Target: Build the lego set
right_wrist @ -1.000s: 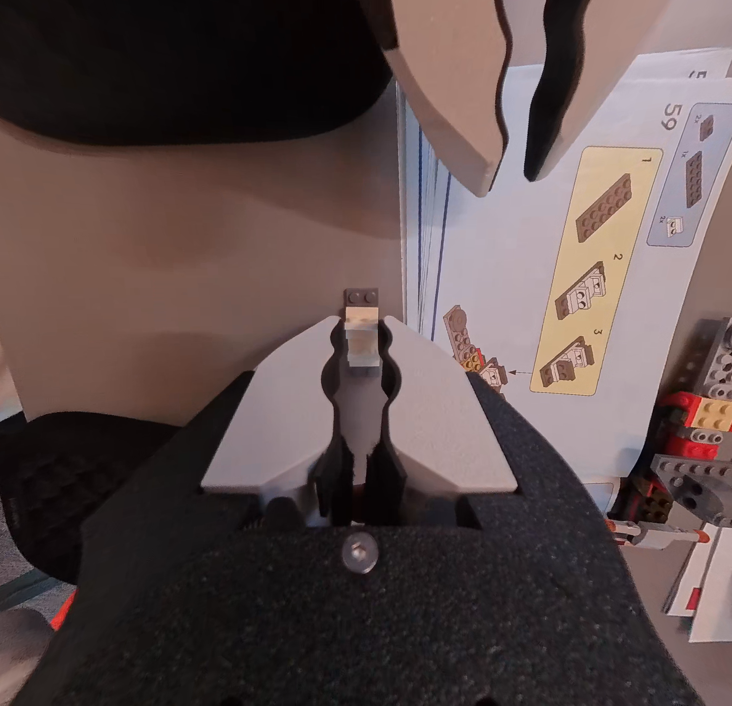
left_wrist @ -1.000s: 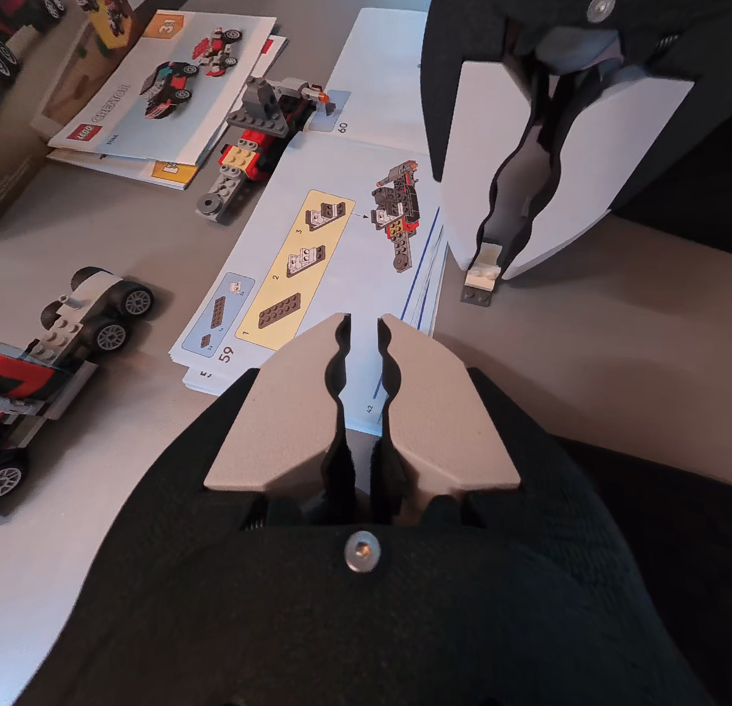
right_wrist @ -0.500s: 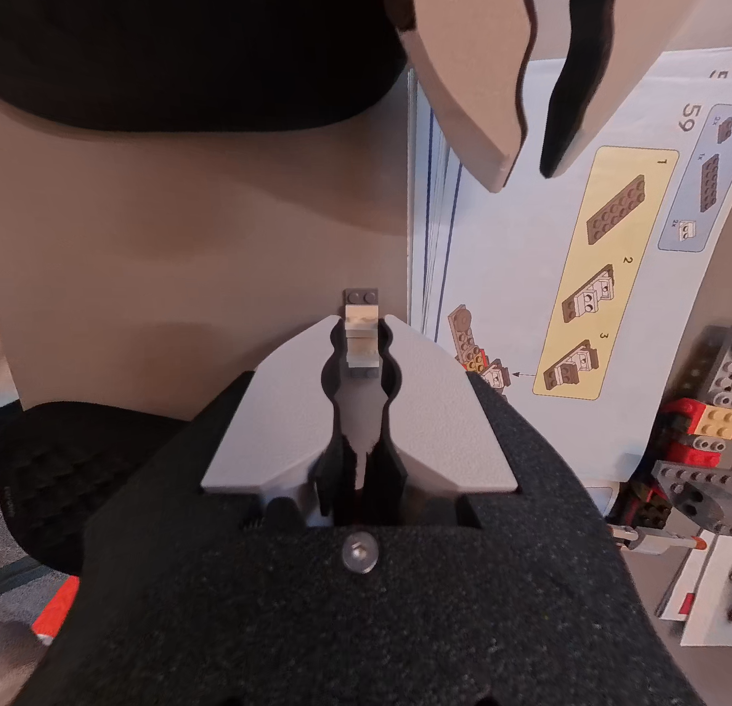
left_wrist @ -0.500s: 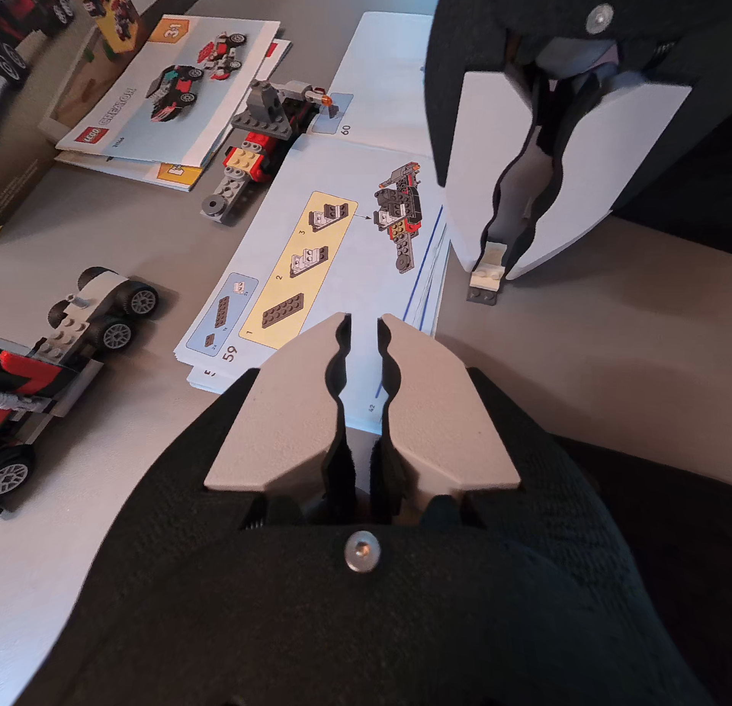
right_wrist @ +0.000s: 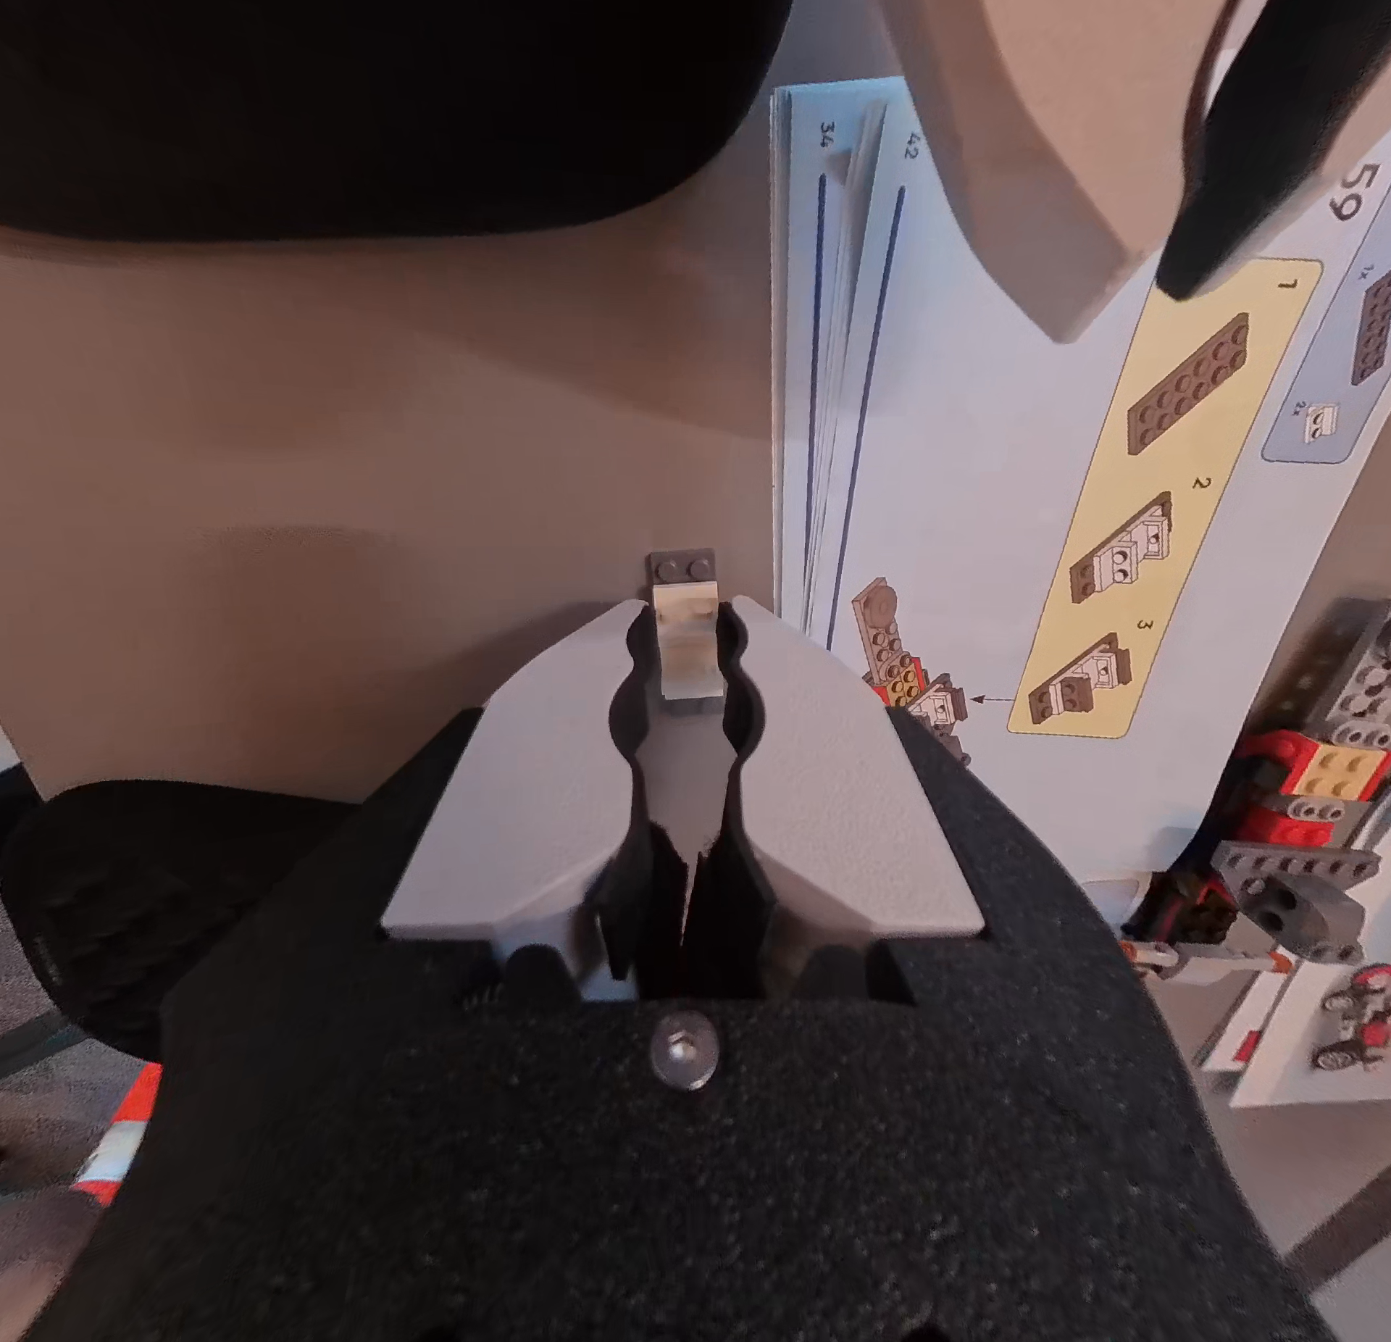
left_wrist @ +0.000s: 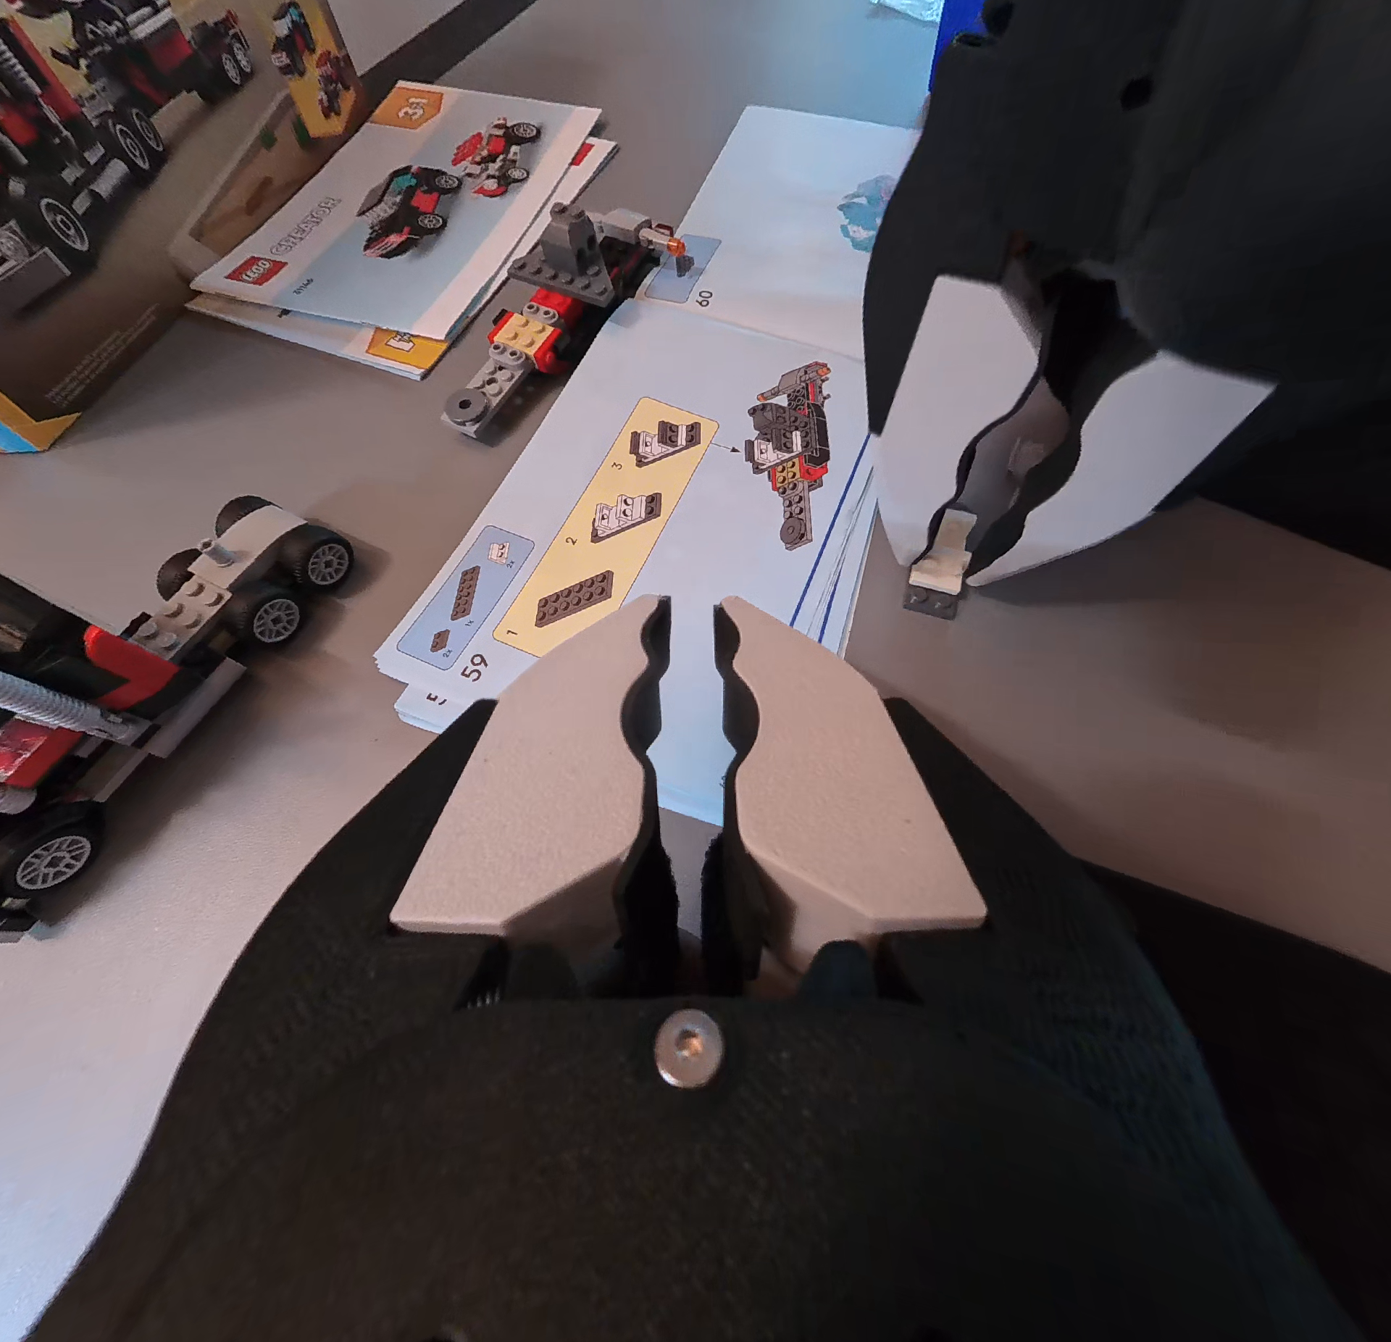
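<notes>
Grey plate and white bricks, one small stack (right_wrist: 683, 628), stay pinched in the right hand-held gripper (right_wrist: 683, 609), its lower end touching the surface (left_wrist: 1129, 703) just beside the open booklet (left_wrist: 677, 493). The left hand-held gripper (left_wrist: 691, 607) has drawn back slightly, fingers narrowly parted, empty. One half-built chassis (left_wrist: 542, 327) lies at eleven o'clock, one wheeled truck (left_wrist: 150, 666) at nine.

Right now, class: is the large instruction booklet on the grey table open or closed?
Open. The large instruction booklet lies flat on the grey table, a building-step page facing up, earlier pages fanned at its edge.
</notes>
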A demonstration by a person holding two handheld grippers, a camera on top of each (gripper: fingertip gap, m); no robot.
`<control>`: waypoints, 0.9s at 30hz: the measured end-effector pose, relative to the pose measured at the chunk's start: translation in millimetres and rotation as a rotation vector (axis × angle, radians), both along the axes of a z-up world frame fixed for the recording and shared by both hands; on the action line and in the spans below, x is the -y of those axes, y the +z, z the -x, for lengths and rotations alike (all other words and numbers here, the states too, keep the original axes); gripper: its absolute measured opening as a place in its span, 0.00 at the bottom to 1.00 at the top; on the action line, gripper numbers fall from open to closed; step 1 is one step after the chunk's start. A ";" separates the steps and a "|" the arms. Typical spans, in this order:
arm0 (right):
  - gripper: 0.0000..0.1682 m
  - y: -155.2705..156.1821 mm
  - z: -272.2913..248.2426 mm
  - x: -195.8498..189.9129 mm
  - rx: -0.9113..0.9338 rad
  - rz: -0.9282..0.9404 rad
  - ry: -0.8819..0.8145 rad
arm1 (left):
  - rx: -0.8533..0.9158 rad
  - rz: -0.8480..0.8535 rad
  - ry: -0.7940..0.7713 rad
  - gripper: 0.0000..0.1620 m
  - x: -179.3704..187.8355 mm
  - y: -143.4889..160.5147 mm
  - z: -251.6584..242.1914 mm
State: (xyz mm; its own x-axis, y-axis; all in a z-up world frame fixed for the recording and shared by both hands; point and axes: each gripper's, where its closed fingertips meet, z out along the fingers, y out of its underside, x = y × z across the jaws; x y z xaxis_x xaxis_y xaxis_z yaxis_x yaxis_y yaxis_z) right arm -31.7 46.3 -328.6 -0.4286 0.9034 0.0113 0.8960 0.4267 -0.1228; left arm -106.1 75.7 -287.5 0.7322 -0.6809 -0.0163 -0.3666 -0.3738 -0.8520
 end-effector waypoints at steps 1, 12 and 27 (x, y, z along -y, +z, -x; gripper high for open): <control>0.10 -0.5 0.1 0.0 0.008 -0.012 -0.008 | -0.004 0.000 -0.002 0.07 0.2 -0.3 -0.1; 0.21 -4.1 3.5 4.7 -0.094 0.036 -0.015 | -0.027 -0.022 -0.025 0.07 2.3 2.6 -3.4; 0.22 -0.7 -14.4 -1.1 -0.439 0.224 -0.132 | -0.087 0.000 -0.241 0.11 22.2 -11.0 -33.1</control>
State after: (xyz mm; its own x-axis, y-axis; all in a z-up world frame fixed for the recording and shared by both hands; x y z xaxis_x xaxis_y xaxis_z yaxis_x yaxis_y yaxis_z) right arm -17.3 47.4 -329.3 -0.3090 0.9504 -0.0355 0.7840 0.2334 -0.5752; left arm -73.0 53.5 -298.6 0.5443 -0.8358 -0.0721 -0.5168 -0.2664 -0.8136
